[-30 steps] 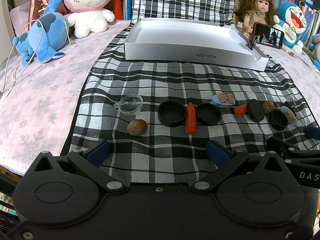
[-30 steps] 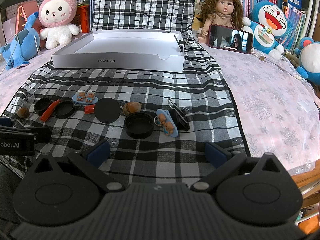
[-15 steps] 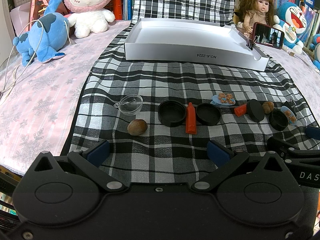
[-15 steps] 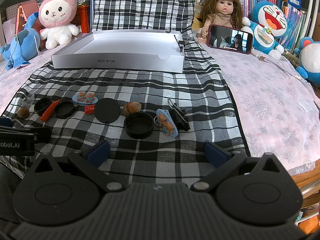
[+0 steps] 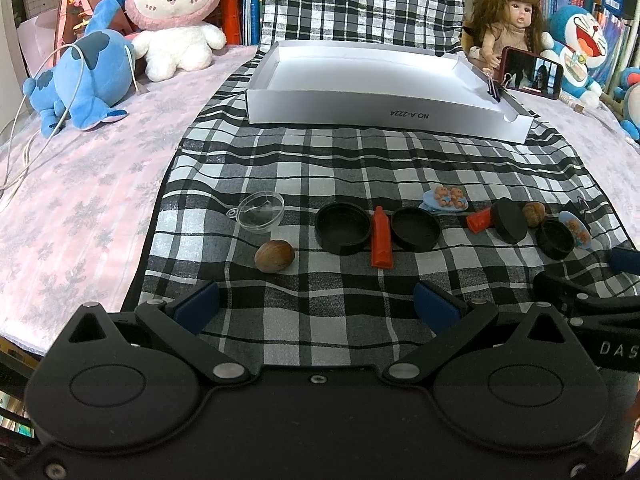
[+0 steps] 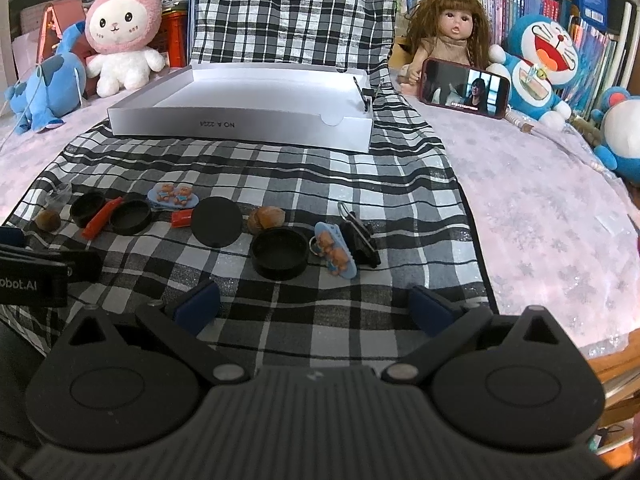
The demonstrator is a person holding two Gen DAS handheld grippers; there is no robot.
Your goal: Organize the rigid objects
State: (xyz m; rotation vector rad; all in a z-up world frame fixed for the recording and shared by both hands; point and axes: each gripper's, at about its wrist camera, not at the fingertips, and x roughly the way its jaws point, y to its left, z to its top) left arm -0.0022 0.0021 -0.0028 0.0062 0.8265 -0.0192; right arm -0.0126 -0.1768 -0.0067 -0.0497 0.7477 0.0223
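Hovered wide open and empty, both the left gripper (image 5: 316, 302) and right gripper (image 6: 308, 300), short of the walnut (image 5: 275, 255) lying left-forward, nearer the left, white box (image 5: 376, 110) beyond.

Left tongs (image 5: 316, 306) and right tongs (image 6: 310, 306), both spread wide, level, side by side.

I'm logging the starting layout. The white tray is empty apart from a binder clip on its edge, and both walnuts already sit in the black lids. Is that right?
Not quite. The white tray is empty with a binder clip on its edge, but neither walnut is in a black lid; both lie on the plaid cloth, as both wrist views show.
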